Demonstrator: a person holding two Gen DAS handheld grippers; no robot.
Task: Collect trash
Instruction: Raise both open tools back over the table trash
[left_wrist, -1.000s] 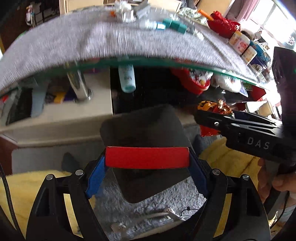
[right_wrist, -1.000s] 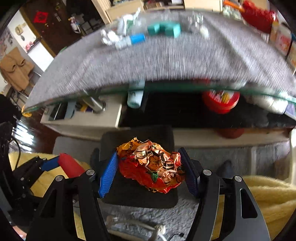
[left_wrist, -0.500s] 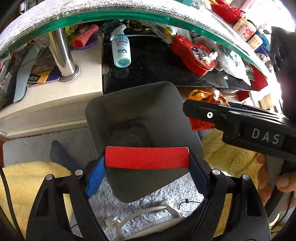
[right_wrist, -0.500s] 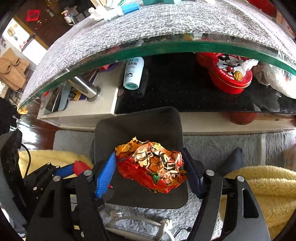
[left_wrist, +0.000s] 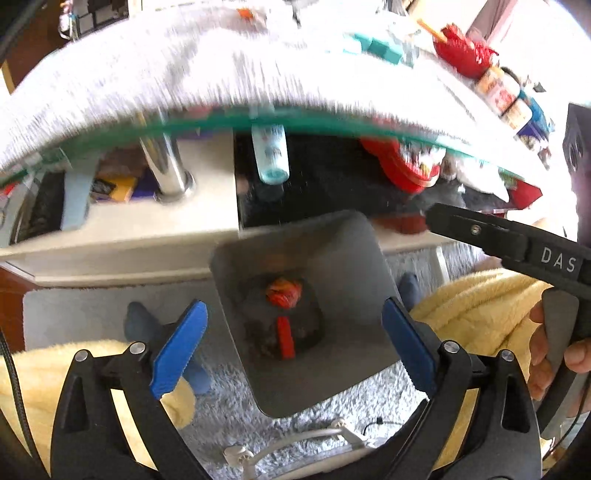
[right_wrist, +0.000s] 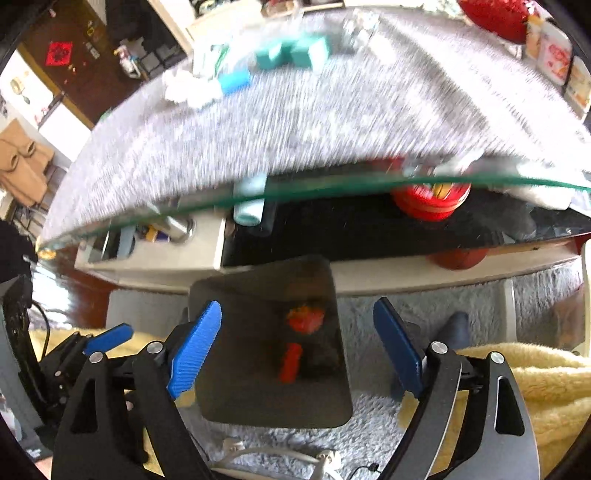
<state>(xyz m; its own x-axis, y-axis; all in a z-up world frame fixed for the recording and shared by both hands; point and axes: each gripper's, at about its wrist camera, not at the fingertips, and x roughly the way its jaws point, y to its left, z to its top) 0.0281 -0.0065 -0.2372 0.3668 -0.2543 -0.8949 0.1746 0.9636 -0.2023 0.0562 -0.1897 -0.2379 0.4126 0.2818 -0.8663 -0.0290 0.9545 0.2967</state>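
A grey trash bin (left_wrist: 343, 258) (right_wrist: 236, 291) stands on the floor below both grippers. At its bottom lie a crumpled orange wrapper (left_wrist: 283, 292) (right_wrist: 306, 319) and a red stick-shaped item (left_wrist: 285, 338) (right_wrist: 290, 362). My left gripper (left_wrist: 291, 345) is open and empty above the bin. My right gripper (right_wrist: 295, 349) is open and empty above the bin; its arm (left_wrist: 517, 247) shows at the right of the left wrist view.
A glass table with a grey cloth (right_wrist: 295, 122) stands behind the bin, with white crumpled paper (right_wrist: 184, 86), teal boxes (right_wrist: 295, 51) and jars on it. A lower shelf holds a bottle (left_wrist: 271, 158) and a red tin (right_wrist: 430, 199). Yellow blanket (right_wrist: 535, 373) and cables (left_wrist: 295, 439) lie near.
Both grippers opened. The red item left the left gripper and the orange wrapper left the right gripper; both now lie in the bin. Both cameras tilted back up.
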